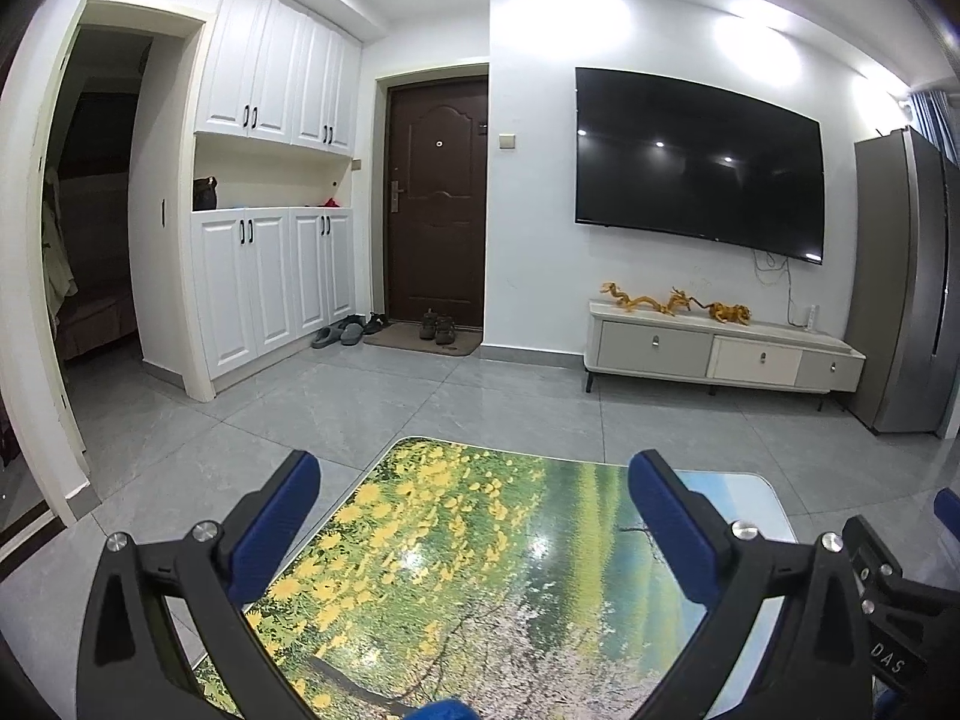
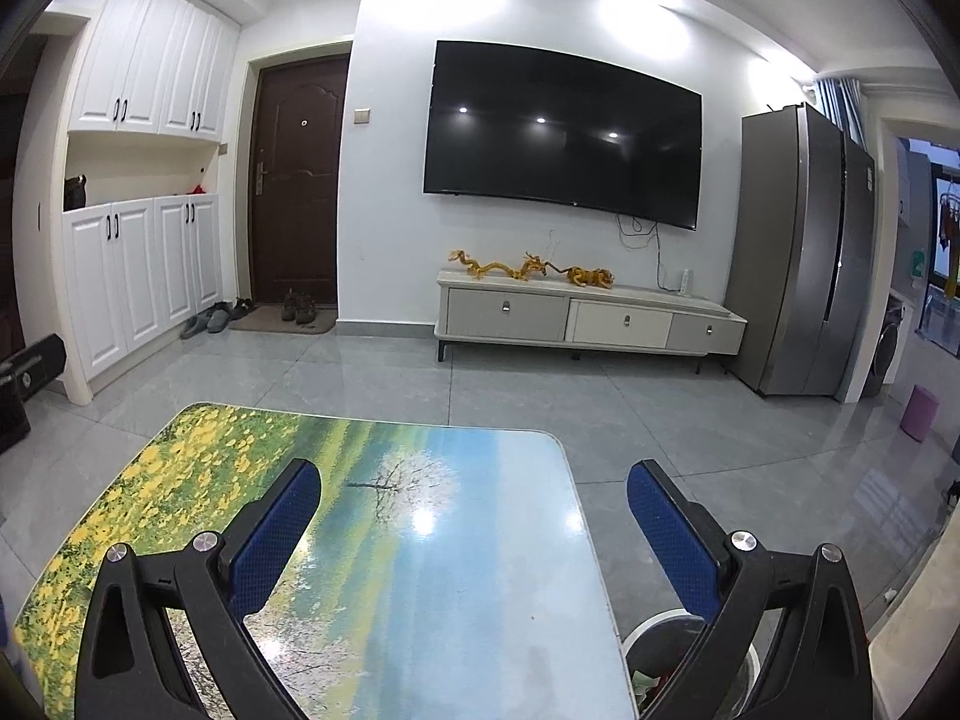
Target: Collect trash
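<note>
Bench [image 2: 456, 540], glossy landscape print: no trash visible on it in either view; with no target found, a grab would scrape the top. Bin [image 2: 678, 648], dark, low beside the bench's right edge, partly hidden; a blind drop may miss it. Left claw [image 1: 474, 516] and right claw [image 2: 474, 516] both gape wide, holding nothing.

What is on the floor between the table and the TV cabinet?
Nothing: in both wrist views only bare grey floor lies between the table and the TV cabinet.
</note>
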The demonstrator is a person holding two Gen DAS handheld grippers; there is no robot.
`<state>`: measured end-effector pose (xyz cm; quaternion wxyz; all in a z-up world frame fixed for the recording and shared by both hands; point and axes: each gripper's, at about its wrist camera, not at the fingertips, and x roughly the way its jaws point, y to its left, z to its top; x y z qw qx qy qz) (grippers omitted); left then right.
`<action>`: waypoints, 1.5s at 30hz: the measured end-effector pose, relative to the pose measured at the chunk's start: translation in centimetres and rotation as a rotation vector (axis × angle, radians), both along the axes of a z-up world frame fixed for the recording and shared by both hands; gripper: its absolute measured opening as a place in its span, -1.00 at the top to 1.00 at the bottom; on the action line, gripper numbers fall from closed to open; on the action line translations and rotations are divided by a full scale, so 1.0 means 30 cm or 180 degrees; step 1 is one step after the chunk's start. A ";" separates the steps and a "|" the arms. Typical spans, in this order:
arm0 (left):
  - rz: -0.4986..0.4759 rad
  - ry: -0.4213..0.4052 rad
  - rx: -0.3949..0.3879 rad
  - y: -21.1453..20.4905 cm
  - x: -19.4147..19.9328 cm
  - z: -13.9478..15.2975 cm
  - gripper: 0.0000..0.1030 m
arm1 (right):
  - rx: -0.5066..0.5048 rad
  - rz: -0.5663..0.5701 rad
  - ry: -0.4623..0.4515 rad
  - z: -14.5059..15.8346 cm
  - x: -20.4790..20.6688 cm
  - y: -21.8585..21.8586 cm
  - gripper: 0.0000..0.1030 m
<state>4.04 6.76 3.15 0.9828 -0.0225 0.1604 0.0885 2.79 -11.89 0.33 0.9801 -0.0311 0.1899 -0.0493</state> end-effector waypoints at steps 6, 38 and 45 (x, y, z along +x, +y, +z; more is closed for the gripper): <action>-0.0098 0.0012 0.0045 -0.052 -0.019 0.013 -1.00 | 0.0066 -0.0087 -0.0063 0.014 -0.029 -0.051 -1.00; -0.0308 -0.0101 0.0184 -0.123 -0.084 0.031 -1.00 | 0.0187 -0.0395 -0.0101 0.018 -0.095 -0.167 -1.00; -0.0341 -0.0070 0.0152 -0.118 -0.082 0.029 -1.00 | 0.0145 -0.0376 -0.0101 0.022 -0.099 -0.154 -1.00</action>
